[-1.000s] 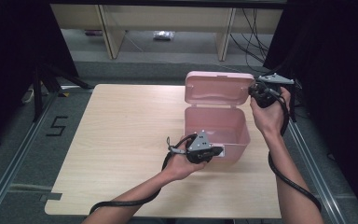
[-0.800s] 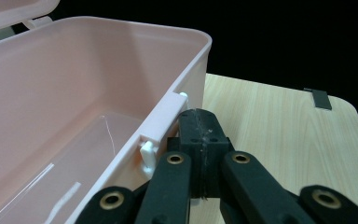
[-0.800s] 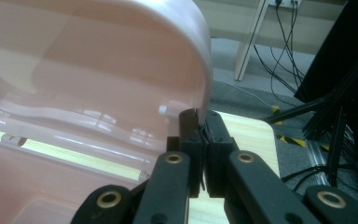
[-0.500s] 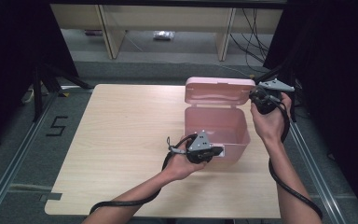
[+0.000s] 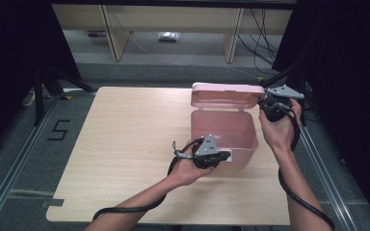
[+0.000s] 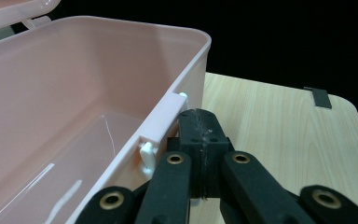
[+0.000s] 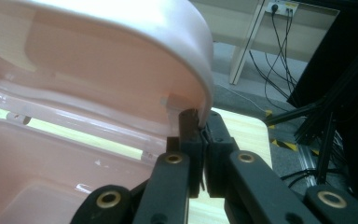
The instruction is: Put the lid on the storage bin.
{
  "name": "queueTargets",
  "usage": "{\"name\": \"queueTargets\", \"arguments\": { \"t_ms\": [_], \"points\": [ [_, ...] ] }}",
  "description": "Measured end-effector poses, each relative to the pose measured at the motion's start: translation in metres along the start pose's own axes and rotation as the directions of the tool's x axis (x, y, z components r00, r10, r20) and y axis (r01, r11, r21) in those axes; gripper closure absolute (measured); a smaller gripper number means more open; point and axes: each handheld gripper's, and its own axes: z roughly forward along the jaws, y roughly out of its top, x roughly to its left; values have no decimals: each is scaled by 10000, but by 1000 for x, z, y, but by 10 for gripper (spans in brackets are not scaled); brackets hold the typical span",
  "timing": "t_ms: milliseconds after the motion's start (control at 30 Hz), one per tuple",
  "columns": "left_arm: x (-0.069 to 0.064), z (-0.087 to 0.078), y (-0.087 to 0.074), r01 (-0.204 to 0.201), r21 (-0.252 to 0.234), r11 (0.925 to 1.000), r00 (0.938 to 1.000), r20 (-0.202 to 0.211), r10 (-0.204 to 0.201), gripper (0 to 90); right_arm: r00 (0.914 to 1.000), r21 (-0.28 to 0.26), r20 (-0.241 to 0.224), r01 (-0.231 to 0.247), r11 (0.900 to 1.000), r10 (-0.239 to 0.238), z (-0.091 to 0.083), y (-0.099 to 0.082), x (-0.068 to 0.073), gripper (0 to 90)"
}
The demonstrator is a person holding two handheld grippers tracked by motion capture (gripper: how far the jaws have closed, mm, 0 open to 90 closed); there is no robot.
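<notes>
Right now the pink box sits at the middle right of the counter, with nothing inside it. Its lid stands up at the back. The left tongs are pressed together by the front clip. The right tongs pinch the lid's edge.

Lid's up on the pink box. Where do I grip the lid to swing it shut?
Grip the lid by its thin rim at the right end, coming from the box's right side. The right gripper already pinches that edge; it is the thinnest part and clear of the hinge.
</notes>
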Motion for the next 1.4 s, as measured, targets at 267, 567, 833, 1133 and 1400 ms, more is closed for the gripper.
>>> {"name": "queueTargets", "arguments": {
  "t_ms": [267, 567, 833, 1133, 1400],
  "points": [
    [0, 0, 0, -9, 7, 10000, 10000, 12, 9, 900, 9999, -11, 67, 126, 9999, -126, -3, -4, 1, 891],
    [0, 0, 1, -1, 49, 10000, 10000, 31, 1, 900, 9996, -71, 196, 203, 9998, -201, -6, -9, 4, 890],
    [-1, -7, 4, 101, -200, 9997, 9999, 48, -100, 900, 9989, -176, 161, 448, 9988, -445, -7, -11, 3, 890],
    [14, -40, 22, 300, -892, 9956, 9983, -475, -343, 900, 9987, -205, 287, 425, 9989, -419, -10, -16, 6, 889],
    [35, -63, 29, 513, -1187, 9916, 9892, -1305, -668, 900, 9979, -174, 362, 542, 9984, -535, -13, -19, 7, 888]
  ]
}}
